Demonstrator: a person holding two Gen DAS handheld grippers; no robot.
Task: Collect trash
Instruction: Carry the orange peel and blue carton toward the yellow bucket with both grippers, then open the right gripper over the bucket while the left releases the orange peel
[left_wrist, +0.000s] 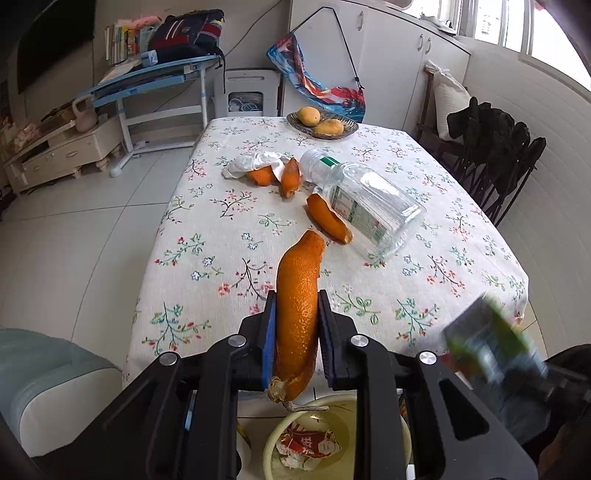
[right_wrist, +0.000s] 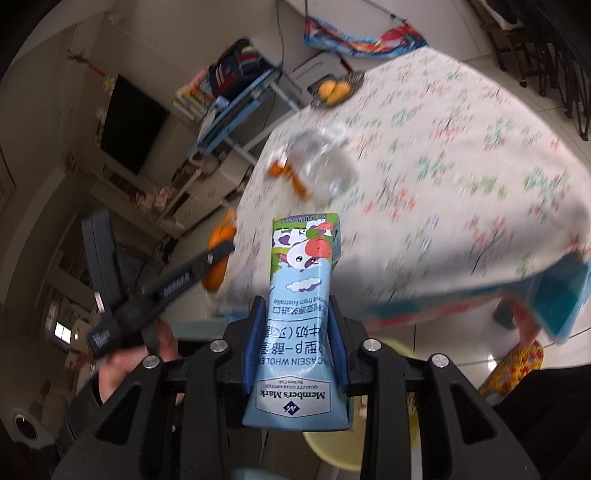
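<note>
A: Trash, from the biggest piece down — where does each one sit against the worktop (left_wrist: 229, 236) with its floral cloth?

B: The clear plastic bottle (left_wrist: 364, 206) lies on its side near the middle of the worktop, cap end toward the far edge. The milk carton (right_wrist: 300, 321) is off the worktop, in the air just past the near edge; the right gripper (right_wrist: 297, 332) has it clamped, blue fingers (right_wrist: 254, 343) pressing both sides.

A: And the peel?

B: A long orange peel (left_wrist: 297, 325) is pinched upright in the left gripper (left_wrist: 297, 339), also at the near edge. Three more peel pieces (left_wrist: 327, 218) lie on the worktop beside the bottle, two of them touching a crumpled white tissue (left_wrist: 255, 162) farther back.

A: Anything under the worktop's near edge?

B: A pale yellow bin (left_wrist: 347, 410) stands on the floor there, below both grippers, with a crumpled red-and-white wrapper (left_wrist: 308, 445) inside.

A: The far end?

B: A woven basket (left_wrist: 351, 131) with two mangoes (left_wrist: 308, 115). The right wrist view is blurred, so finer detail on the worktop cannot be told from it.
</note>
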